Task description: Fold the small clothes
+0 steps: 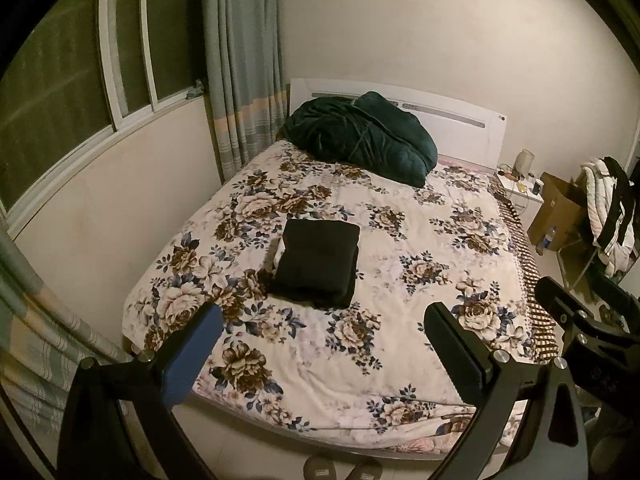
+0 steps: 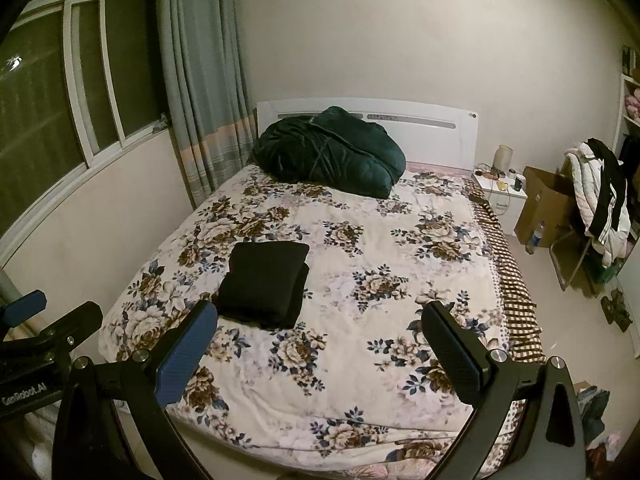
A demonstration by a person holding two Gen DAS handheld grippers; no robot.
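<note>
Both hand-held grippers hang over the foot of the bed, angled down at it: the left hand-held gripper [image 1: 322,346] and right hand-held gripper [image 2: 320,342] each spread wide, holding nothing. Ahead, left of centre, 2 folded black garments [image 1: 318,262] lie stacked on the floral quilted bedspread [image 1: 400,240].

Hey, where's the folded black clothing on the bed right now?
The folded black clothing lies on the floral bedspread, left of the bed's middle toward the window side, with the dark green blanket beyond it at the headboard.
</note>
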